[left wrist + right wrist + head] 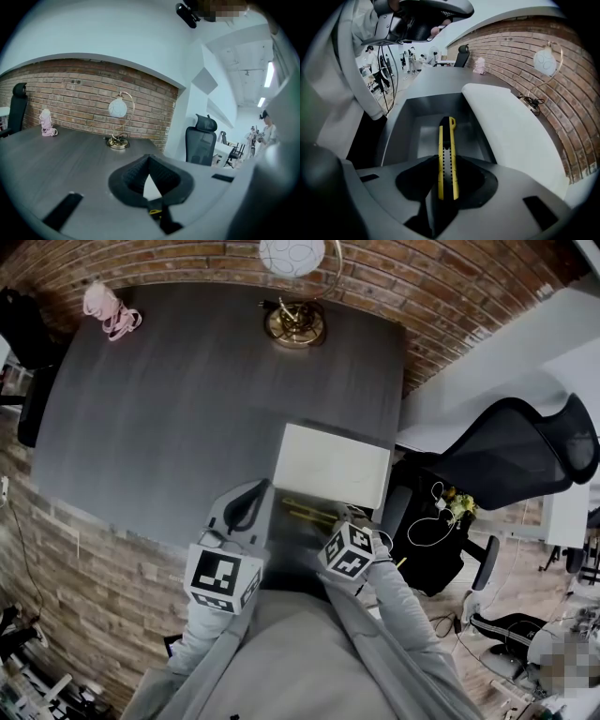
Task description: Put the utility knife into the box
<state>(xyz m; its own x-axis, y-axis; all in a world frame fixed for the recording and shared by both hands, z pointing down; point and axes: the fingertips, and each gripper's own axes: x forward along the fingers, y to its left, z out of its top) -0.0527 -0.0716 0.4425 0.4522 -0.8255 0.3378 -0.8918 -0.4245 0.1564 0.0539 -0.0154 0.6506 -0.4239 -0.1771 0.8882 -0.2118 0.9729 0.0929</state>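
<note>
Jaws of right gripper (447, 165) clamped on utility knife (446, 140) over open box (396, 133); left gripper (149, 158) jaws together, empty.

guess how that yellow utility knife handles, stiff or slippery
The utility knife looks stiff: it juts straight from the right hand-held gripper without sagging. Its flat, slim body probably won't roll, though smooth sides may slip.

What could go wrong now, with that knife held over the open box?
1. The right gripper clamps the knife by one end only, so the free end might tilt and catch the box wall when lowered.
2. The left gripper is shut on nothing and not steadying the box, which seems to sit at the table edge; a nudge could shift it.
</note>
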